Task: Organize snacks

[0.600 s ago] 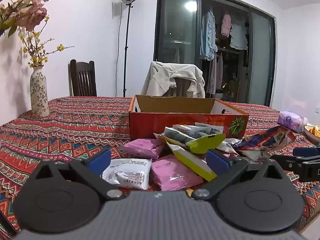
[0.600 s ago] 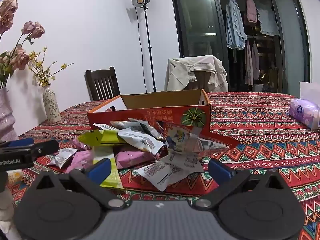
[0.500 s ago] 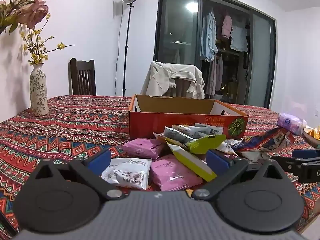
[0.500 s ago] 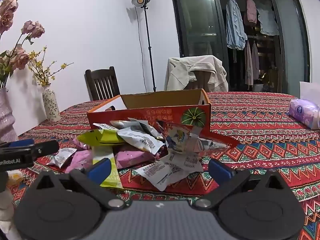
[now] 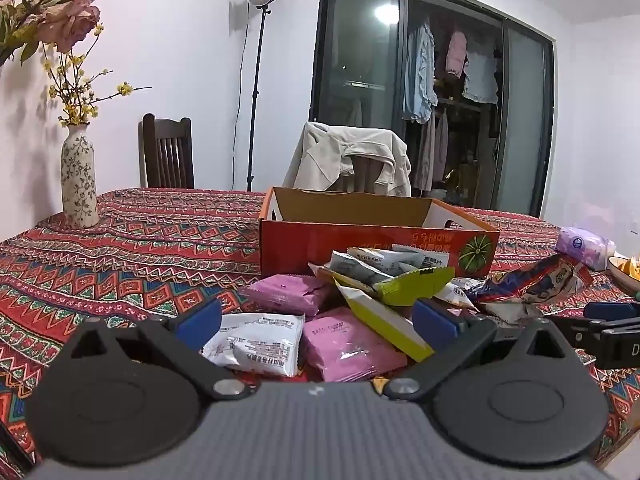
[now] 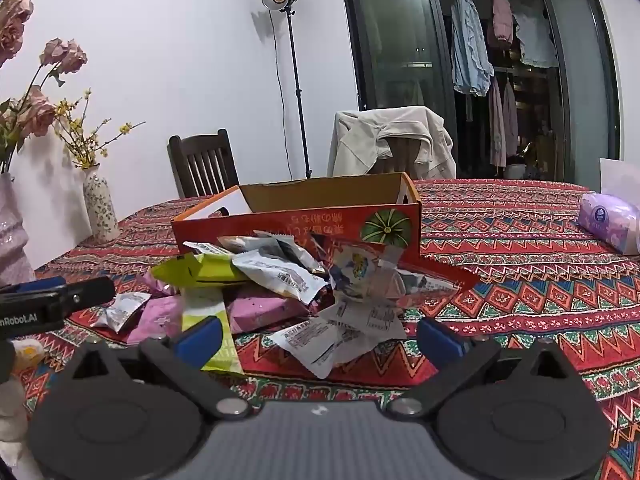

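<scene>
Both grippers hang low over the near edge of a table covered in a red patterned tablecloth point(image 5: 132, 248), both aimed at a heap of snack packets point(image 6: 280, 280) that sits right in front of an open red cardboard box point(image 5: 372, 240). The left gripper point(image 5: 316, 322) has its blue fingers spread wide with nothing between them; straight ahead of it lie a white packet point(image 5: 256, 344) and a pink packet point(image 5: 348, 346), with a lime-green wrapper point(image 5: 412, 286) tilted on top of the pile behind. The right gripper point(image 6: 318, 336) is spread wide too, holding nothing, facing a crumpled white wrapper point(image 6: 340, 332). Off to the right there's a purple tissue pack point(image 6: 608, 226), and a floral vase point(image 5: 79, 178) stands at the far left.
</scene>
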`<state>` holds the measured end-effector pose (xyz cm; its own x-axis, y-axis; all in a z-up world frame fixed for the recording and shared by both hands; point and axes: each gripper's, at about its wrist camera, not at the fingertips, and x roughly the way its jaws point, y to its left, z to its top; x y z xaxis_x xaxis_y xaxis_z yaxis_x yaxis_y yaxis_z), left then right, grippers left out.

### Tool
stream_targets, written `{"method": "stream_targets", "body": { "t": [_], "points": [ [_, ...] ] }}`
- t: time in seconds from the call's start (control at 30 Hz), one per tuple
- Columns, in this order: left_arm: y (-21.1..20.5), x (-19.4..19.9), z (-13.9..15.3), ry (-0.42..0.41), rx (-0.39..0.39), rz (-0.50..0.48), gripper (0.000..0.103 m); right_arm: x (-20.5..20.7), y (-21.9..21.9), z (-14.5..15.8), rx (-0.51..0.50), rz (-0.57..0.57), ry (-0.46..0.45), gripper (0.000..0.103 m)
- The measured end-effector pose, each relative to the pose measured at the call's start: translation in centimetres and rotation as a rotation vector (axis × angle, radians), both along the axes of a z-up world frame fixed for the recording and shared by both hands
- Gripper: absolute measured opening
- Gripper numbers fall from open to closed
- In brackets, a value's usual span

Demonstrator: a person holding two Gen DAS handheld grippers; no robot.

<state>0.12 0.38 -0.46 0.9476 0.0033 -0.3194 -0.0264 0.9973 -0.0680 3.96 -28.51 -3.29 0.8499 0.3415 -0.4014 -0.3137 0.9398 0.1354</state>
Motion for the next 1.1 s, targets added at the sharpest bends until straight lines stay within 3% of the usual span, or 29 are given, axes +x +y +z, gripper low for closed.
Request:
{"method": "stream_targets", "body": {
  "t": [1.1],
  "points": [
    [0.11, 0.27, -0.52, 0.019, -0.011, 0.0, 0.103, 0.49, -0.05, -0.79, 0.004, -0.003, 0.015, 0.103]
  ]
}}
